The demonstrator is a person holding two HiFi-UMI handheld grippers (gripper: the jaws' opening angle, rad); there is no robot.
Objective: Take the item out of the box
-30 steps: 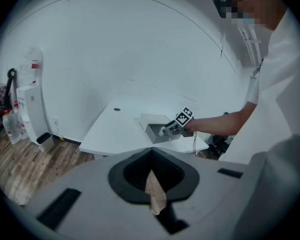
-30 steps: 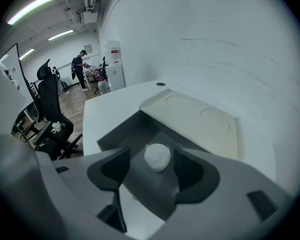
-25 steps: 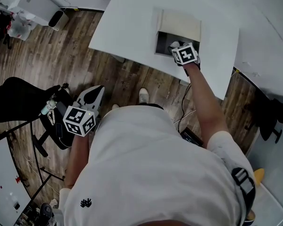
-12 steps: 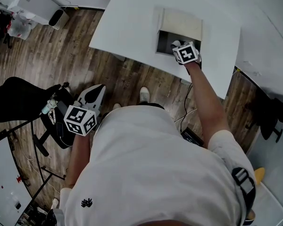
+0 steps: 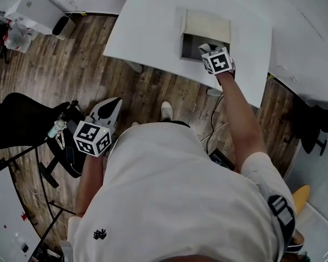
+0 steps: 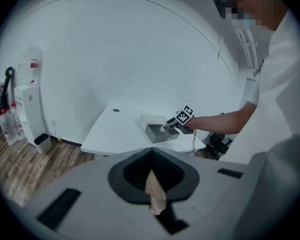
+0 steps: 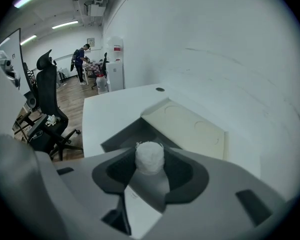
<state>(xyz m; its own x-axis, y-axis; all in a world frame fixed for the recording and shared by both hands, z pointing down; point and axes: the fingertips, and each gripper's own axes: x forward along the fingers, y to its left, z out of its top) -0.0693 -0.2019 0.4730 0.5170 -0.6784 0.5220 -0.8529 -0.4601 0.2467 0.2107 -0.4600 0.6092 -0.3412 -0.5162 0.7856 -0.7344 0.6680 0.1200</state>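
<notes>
Our right gripper (image 5: 206, 51) has its jaws clamped on a small white frilly round puff (image 7: 149, 155). Just beyond and beneath them lies the open grey cardboard box (image 7: 190, 121) on the white bench (image 5: 147, 31). Our left gripper (image 5: 106, 111) has its jaws closed on nothing.

I read the left gripper (image 6: 151, 171) at the bottom of the frame. Its jaws meet at the tips with nothing between them, and a thin sliver of brown shows through the slit behind.

Well beyond stands a white table (image 6: 110, 131) against a white wall. It carries an open grey box (image 6: 151, 130) with its pale lid folded back. The right gripper (image 6: 167, 127) sits at the box mouth, marker cube (image 6: 185, 115) on top, on a bare forearm (image 6: 220, 123) reaching in from the right. I cannot tell how its jaws stand from here.

A white shirt (image 6: 285, 89) fills the right edge. At left, a white cabinet (image 6: 27, 113) and a small bin (image 6: 41, 141) stand on the wood floor (image 6: 25, 166).
</notes>
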